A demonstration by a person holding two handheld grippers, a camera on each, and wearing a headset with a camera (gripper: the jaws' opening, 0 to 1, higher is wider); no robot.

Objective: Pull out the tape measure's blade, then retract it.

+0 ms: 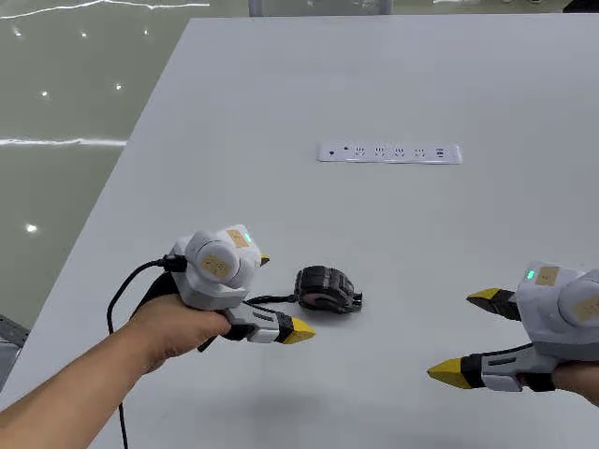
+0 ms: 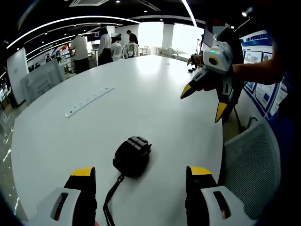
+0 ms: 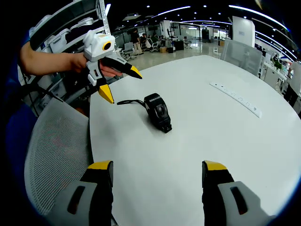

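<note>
Left claw [image 1: 283, 295] is wide, just beside the tape measure [image 1: 328, 289], gripping nothing. The tape measure lies on the tabletop [image 1: 393, 65] toward its left edge, blade fully in. Right claw [image 1: 464, 334] is also wide, well apart from it. Reads as the approach step. Next, probably: left clamps the case, right pinches the blade hook and pulls straight.

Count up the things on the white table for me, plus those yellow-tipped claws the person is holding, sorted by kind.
Tape measures: 1, the black tape measure
Power strips: 1, the white power strip
Claws: 2, the left claw and the right claw, both open
Total: 4
</note>
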